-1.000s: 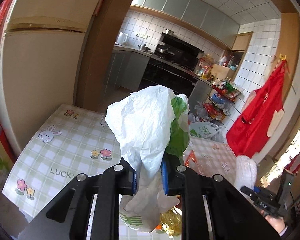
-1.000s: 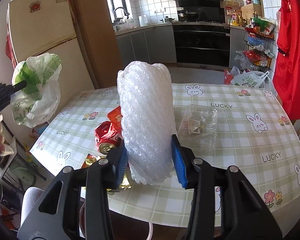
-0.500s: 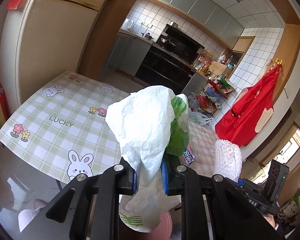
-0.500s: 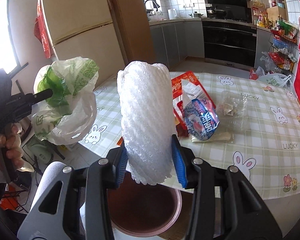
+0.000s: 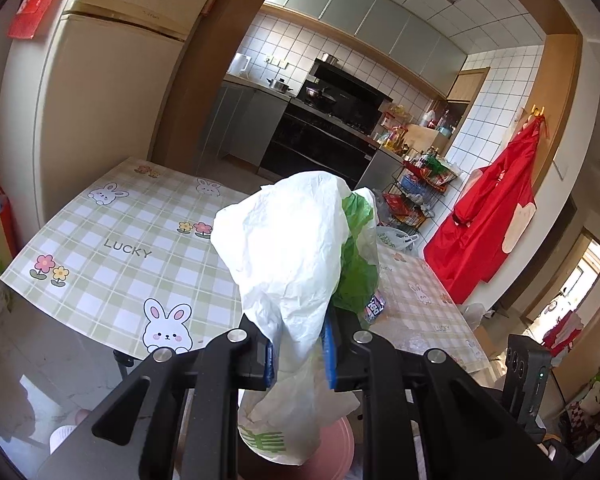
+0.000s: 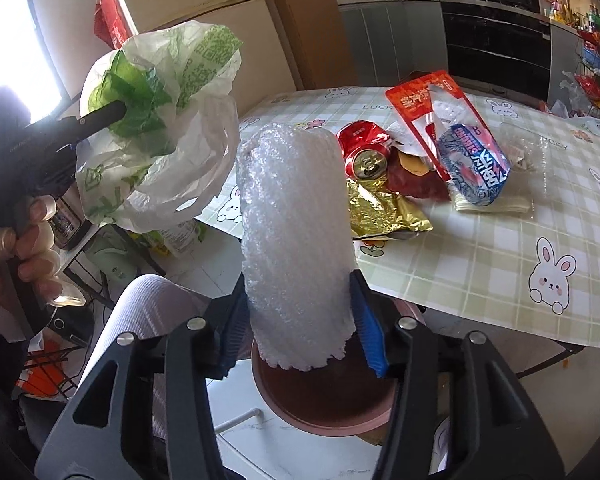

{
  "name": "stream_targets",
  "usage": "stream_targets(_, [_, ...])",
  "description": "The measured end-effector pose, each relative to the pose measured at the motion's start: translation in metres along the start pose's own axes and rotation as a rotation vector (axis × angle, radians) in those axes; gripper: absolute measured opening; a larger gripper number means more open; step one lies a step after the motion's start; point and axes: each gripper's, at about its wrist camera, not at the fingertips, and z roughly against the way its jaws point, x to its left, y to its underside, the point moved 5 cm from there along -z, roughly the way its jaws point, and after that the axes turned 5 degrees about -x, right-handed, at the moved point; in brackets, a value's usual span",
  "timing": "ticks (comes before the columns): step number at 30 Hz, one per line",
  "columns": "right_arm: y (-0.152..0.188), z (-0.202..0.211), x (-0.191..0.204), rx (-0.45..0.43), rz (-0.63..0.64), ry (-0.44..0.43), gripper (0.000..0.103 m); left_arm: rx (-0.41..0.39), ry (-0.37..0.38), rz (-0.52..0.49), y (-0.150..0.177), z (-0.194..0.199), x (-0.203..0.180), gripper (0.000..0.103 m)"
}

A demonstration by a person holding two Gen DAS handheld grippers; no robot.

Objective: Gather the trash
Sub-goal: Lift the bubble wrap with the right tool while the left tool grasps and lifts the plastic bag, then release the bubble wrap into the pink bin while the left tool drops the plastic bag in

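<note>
A white and green plastic bag [image 5: 284, 240] sticks up from my left gripper [image 5: 298, 344], which is shut on it. The bag's tail hangs over a pink bin [image 5: 340, 440] on the floor. My right gripper [image 6: 302, 332] points down over the same bin [image 6: 320, 412]. An upright roll of white bubble wrap [image 6: 296, 220] stands between its jaws, which are opening; the blue pads [image 6: 370, 332] stand just off the roll. To its left a hand [image 6: 24, 240] holds the left gripper with the bag [image 6: 160, 120].
On the checked table [image 6: 500, 264] lie a crushed red can [image 6: 366, 156], a gold wrapper [image 6: 380, 208], a red packet [image 6: 416, 96], a blue and white snack bag [image 6: 476, 164] and a clear plastic box [image 6: 532, 148]. A fridge [image 5: 100, 100] stands left; a white knee [image 6: 148, 304] is near the bin.
Both grippers came back off the table to beyond its edge, over the pink bin. The right one tipped downward and its jaws spread wider around the roll. The left grip is unchanged.
</note>
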Motion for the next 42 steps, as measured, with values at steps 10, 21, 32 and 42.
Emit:
stream_targets(10, [-0.011,0.015,0.001,-0.079,-0.019,0.066,0.091,-0.028,0.043,-0.025,-0.004,0.018,-0.008,0.018])
stream_targets(21, [-0.029,0.077,-0.005,-0.33,-0.015,0.198,0.097,0.058,0.11,-0.053,0.031,0.01,-0.034,0.019])
stream_targets(32, [-0.013,0.093,-0.041,-0.359,-0.13,0.235,0.097,0.155,0.193,-0.165,0.063,-0.018,-0.079,0.023])
stream_targets(42, [-0.005,0.086,-0.06,-0.352,-0.183,0.247,0.097,0.184,0.197,-0.197,0.075,-0.042,-0.083,0.084])
